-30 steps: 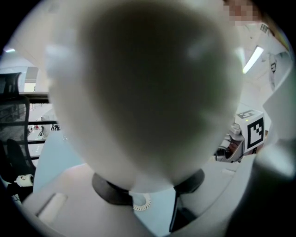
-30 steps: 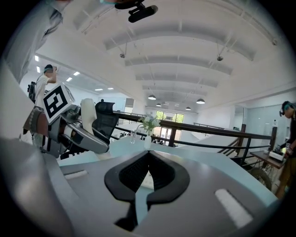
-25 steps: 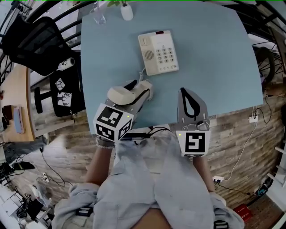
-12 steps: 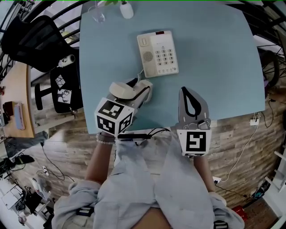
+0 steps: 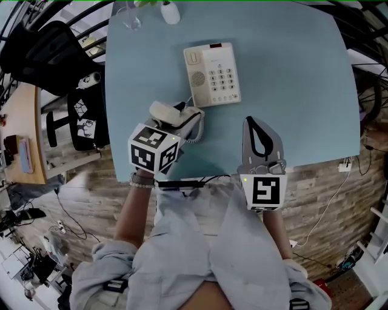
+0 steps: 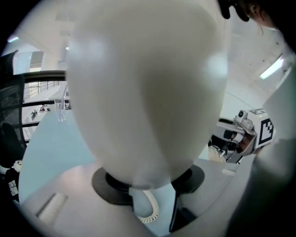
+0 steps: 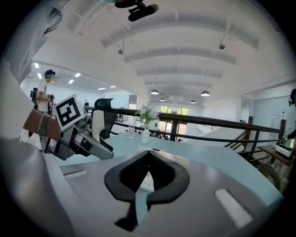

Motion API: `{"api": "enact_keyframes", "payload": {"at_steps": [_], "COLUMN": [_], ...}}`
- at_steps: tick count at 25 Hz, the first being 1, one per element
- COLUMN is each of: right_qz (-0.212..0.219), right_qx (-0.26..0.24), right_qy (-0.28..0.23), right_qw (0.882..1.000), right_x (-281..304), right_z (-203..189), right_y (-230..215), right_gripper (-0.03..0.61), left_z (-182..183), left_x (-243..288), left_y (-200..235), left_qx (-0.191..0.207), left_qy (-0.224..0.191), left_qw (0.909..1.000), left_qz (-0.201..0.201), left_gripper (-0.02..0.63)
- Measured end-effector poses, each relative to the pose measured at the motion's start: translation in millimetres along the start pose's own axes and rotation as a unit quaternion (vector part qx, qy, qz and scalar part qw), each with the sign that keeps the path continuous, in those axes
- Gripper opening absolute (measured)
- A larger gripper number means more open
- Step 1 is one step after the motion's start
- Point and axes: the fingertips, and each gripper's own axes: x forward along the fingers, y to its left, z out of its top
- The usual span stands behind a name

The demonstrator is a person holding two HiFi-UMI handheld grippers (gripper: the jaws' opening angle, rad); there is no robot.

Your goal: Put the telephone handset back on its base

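Pale blue table [image 5: 291,91] takes up most of what I can see, and the cream telephone base [image 5: 212,74] sits on it as the fixed point for everything else. On the side of the base away from the person, at the table's far edge, stand a small white vase [image 5: 170,12] and a clear glass [image 5: 130,21]. On the near side of the base, a little to the person's left, the handset [image 5: 165,112] is clamped in the left gripper [image 5: 182,124]; from that gripper's own camera the handset [image 6: 143,92] fills nearly the whole view between the jaws. The right gripper [image 5: 251,127] waits near the table's front edge, nearer the person than the base, pinched closed on nothing. The coiled cord [image 6: 150,208] hangs below the handset and runs back toward the base. I'd judge the job about half done: the handset is picked up but not yet over the cradle strip along the base's left side, so carrying, aligning and lowering remain. No brand shows; the keypad figures are too small to read, and the cubes carry only square markers.
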Motion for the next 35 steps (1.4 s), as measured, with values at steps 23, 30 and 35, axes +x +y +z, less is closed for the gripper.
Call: {"api": "enact_keyframes", "payload": {"at_steps": [23,30,35], "right_qz": [0.005,0.007,0.008], "right_qx": [-0.001,0.003,0.004], "right_qy": [0.010,0.015,0.019], "right_qw": [1.000,1.000,1.000], "right_x": [21.6,27.4,32.2], "right_z": [-5.2,-6.6,-9.3], "right_y": [-23.8,-27.8,-30.3], "right_gripper": [0.006,0.006,0.006], "left_z": [21.0,27.8,29.4], "left_x": [42.9,54.4,66.7], "left_y": [31.9,45.3,57.7], "left_qx": [-0.079,-0.123,-0.164], "left_qy": [-0.003,-0.017,-0.024], "left_qw": [0.9966,0.9918,0.9855], "left_qz": [0.020,0.030,0.036], "left_gripper": [0.207,0.207,0.207]}}
